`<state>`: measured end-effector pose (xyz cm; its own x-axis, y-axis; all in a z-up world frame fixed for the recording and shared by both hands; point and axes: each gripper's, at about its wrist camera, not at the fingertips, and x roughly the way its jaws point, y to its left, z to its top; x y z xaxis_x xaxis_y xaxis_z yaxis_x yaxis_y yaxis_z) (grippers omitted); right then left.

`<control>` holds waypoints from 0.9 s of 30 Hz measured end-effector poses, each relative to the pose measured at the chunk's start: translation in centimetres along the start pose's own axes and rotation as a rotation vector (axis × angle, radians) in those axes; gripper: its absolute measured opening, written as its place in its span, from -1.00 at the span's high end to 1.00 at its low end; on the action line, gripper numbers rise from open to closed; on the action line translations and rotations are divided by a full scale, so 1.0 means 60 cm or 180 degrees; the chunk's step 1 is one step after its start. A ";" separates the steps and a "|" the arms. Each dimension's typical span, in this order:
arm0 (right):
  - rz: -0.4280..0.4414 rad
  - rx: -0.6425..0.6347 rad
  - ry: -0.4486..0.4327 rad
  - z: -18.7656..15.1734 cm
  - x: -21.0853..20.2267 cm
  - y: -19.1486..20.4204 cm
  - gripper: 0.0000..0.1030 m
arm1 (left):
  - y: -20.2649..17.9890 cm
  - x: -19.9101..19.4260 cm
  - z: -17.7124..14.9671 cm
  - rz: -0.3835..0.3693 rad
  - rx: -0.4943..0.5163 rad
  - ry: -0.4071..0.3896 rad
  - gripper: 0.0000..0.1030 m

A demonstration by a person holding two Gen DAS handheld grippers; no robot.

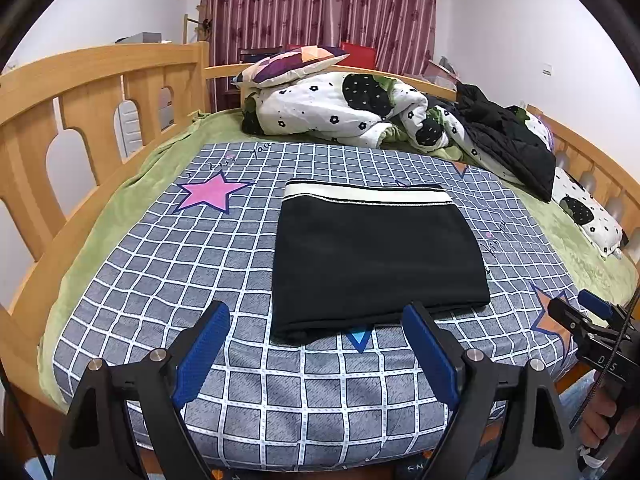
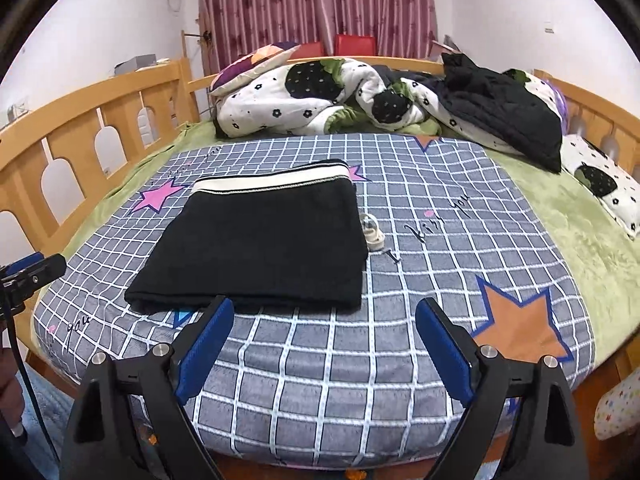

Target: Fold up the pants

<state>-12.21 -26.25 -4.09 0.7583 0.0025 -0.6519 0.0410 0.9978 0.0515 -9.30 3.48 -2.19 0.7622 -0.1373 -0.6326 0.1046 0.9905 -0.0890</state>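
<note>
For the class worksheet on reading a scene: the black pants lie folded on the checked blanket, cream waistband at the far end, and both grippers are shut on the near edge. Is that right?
Not quite. The black pants do lie folded on the checked blanket with the cream waistband far, but the left gripper and right gripper are open and hold nothing. Both wrist views show it.

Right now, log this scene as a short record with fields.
pants: black pants folded into a rectangle, white waistband at the far edge
surface: grey checked blanket on the bed
left gripper: open, empty, short of the pants' near edge
right gripper: open, empty
beside pants: small white cord
</note>
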 end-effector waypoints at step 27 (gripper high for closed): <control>-0.0096 0.0104 -0.0035 0.001 -0.022 -0.020 -0.77 | -0.012 0.010 -0.011 0.0175 0.0130 0.0044 -0.71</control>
<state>-13.19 -27.45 -3.25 0.7635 -0.0286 -0.6451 0.0851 0.9948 0.0566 -9.35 2.69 -3.02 0.7587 -0.0824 -0.6462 0.0889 0.9958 -0.0226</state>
